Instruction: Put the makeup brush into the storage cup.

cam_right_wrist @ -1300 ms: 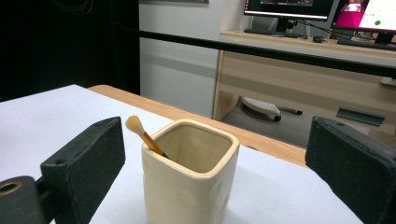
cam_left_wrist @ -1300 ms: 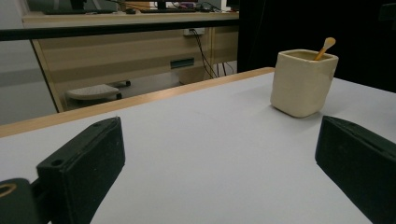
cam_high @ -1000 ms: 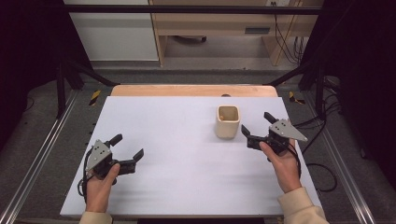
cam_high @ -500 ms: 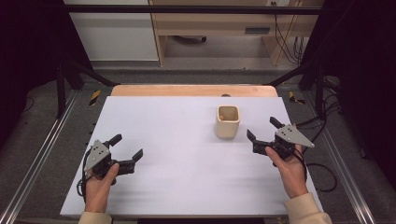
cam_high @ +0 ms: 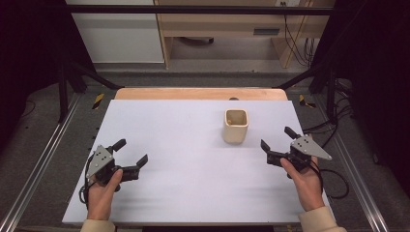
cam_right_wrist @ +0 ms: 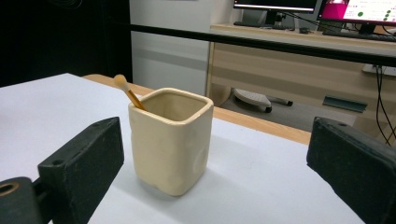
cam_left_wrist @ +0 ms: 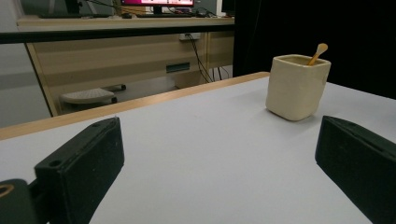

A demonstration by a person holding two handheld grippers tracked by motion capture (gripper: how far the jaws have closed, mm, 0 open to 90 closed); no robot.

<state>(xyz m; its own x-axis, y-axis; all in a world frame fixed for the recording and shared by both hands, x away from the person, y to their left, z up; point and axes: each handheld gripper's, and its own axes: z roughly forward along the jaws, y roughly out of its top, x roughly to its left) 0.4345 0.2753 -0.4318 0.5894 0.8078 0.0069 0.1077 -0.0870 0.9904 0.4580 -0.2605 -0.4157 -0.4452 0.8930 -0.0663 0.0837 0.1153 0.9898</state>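
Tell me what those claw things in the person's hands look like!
Each hand holds a black gripper, left and right, with two chunky black jaws, a grey three-cornered plate dotted with small holes on top, and a black cable trailing behind. The person wears beige sleeves.

My table is a flat white board [cam_high: 183, 159] with a bare light-wood strip [cam_high: 193, 93] along its far edge. One cream, square-sided ceramic cup [cam_high: 236, 125] stands upright on the white surface, toward two o'clock from the board's middle.

stick's [cam_right_wrist: 127, 92] lower end hidden inside cup [cam_right_wrist: 169, 140], contents unseen
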